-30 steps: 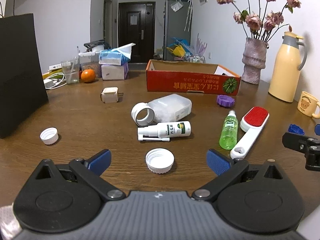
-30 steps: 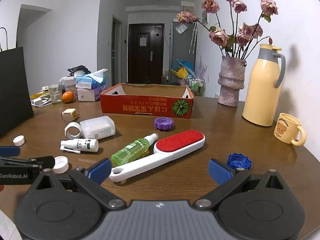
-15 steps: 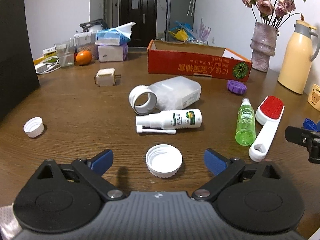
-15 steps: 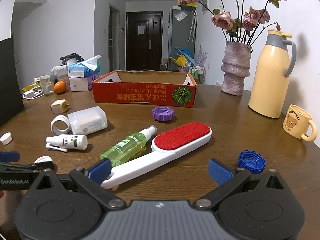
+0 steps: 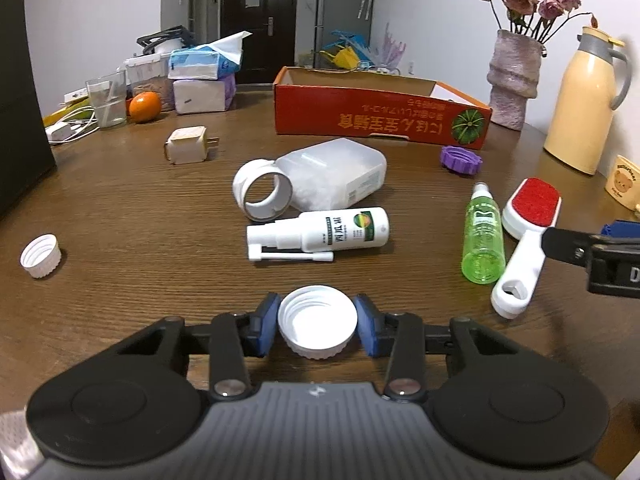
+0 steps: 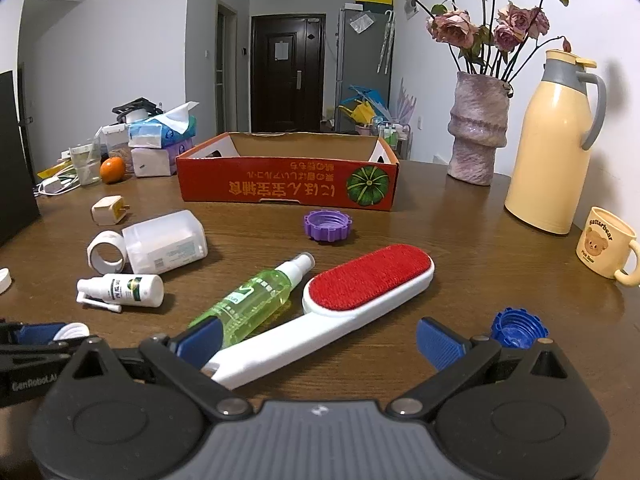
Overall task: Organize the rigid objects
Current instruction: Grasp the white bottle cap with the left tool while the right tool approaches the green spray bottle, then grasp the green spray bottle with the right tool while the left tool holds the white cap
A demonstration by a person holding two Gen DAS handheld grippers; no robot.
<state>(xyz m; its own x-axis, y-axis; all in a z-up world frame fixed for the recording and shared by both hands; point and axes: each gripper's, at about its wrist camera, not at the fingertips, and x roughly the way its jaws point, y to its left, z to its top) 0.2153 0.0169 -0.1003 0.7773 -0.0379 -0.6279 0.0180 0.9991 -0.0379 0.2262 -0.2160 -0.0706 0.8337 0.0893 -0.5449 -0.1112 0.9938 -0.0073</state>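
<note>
Left gripper [image 5: 317, 322]: my fingers are clamped on the white cap [image 5: 317, 326], one blue pad on each side of its rim; it sits open side up on the near surface [image 5: 140, 220].

Right gripper [image 6: 318, 340]: my fingers stand wide apart with nothing pinched; the handle of the lint brush [image 6: 340, 308] runs in between them (no contact I can make out).

Risk, left: the cap is shallow and ridged, so I judge a tilted lift could let it pivot or pop out of the pads.

Risk, right: closing askew on the brush handle could nudge the green spray bottle [image 6: 256, 300] lying against it and set it rolling.

Destination: I take the red cardboard box [image 6: 288, 184] at the far side as the place for things.

In the way: the clear jar [image 5: 320, 180] on its side and the white spray bottle [image 5: 320, 236] lie between the cap and the box; a purple cap [image 6: 327, 225] sits just before the box front.

Around: blue cap [image 6: 519, 328] near right, small white cap [image 5: 41, 255] far left.
</note>
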